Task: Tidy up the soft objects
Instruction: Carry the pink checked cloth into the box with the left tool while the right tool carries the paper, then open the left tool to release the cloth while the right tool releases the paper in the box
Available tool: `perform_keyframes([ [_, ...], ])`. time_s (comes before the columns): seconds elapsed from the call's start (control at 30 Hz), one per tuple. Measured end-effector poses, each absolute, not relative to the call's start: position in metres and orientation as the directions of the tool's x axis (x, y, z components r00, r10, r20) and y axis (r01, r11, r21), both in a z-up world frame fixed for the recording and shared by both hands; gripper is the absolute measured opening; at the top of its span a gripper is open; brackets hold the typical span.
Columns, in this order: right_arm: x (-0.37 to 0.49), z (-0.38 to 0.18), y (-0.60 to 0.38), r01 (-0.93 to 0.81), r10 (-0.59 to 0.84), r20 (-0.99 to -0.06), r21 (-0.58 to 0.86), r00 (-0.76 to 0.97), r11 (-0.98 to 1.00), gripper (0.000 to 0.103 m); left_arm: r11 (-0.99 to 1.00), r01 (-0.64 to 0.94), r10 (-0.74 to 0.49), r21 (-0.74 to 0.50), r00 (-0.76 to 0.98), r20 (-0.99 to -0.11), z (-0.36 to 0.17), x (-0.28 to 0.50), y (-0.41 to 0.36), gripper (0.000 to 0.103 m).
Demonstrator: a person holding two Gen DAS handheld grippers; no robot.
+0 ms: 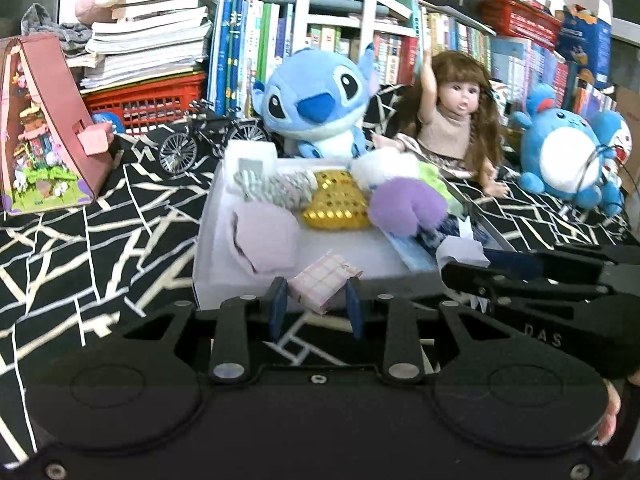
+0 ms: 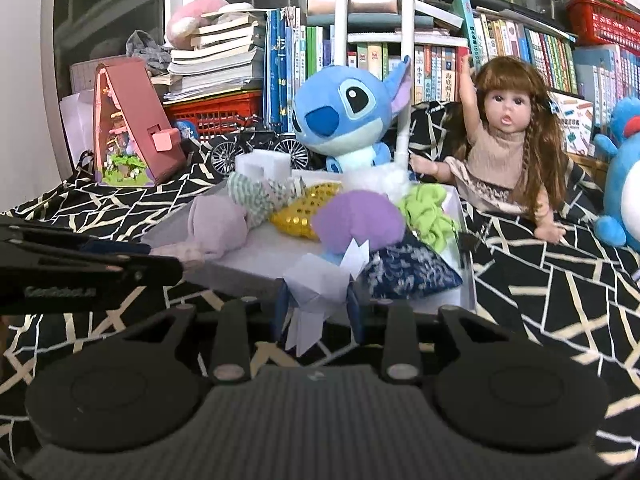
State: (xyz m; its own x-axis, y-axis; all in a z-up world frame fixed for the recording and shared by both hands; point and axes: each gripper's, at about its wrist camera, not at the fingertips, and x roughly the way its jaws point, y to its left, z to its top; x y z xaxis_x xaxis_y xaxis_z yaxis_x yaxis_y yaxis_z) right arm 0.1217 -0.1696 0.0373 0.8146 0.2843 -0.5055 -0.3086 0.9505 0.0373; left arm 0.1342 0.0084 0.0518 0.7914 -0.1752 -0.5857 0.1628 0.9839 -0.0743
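Note:
My left gripper [image 1: 316, 300] is shut on a small pink checked pouch [image 1: 325, 280], held just above the near wall of a white tray [image 1: 208, 268]. In the tray lie a lilac pouch [image 1: 262, 236], a striped roll [image 1: 276, 188], a gold sequined pouch [image 1: 336, 204] and a purple plush [image 1: 406, 206]. My right gripper [image 2: 318, 304] is shut on a white folded soft piece [image 2: 316, 282] at the tray's near edge [image 2: 467, 280], beside a navy patterned pouch [image 2: 408, 266] and a green scrunchie [image 2: 426, 212]. Each gripper shows at the side of the other's view.
Behind the tray sit a blue Stitch plush [image 1: 316, 100], a long-haired doll [image 1: 452, 120] and a round blue plush [image 1: 568, 156]. A toy bicycle [image 1: 200, 140], a pink house model [image 1: 44, 128], a red basket [image 1: 148, 100] and shelved books stand at the back. A black-and-white cloth [image 1: 100, 240] covers the surface.

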Motion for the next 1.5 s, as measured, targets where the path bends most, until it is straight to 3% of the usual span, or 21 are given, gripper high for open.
perform_keyframes([
  [0.57, 0.173, 0.034, -0.142, -0.317, 0.279, -0.543, 0.024, 0.792, 0.948, 0.037, 0.993, 0.099, -0.121, -0.070, 0.786, -0.606, 0.028, 0.201, 0.007, 0.030],
  [1.5, 0.187, 0.017, -0.136, -0.312, 0.272, -0.571, 0.029, 0.775, 0.950, 0.039, 0.995, 0.082, -0.100, -0.057, 0.771, -0.630, 0.019, 0.211, 0.007, 0.030],
])
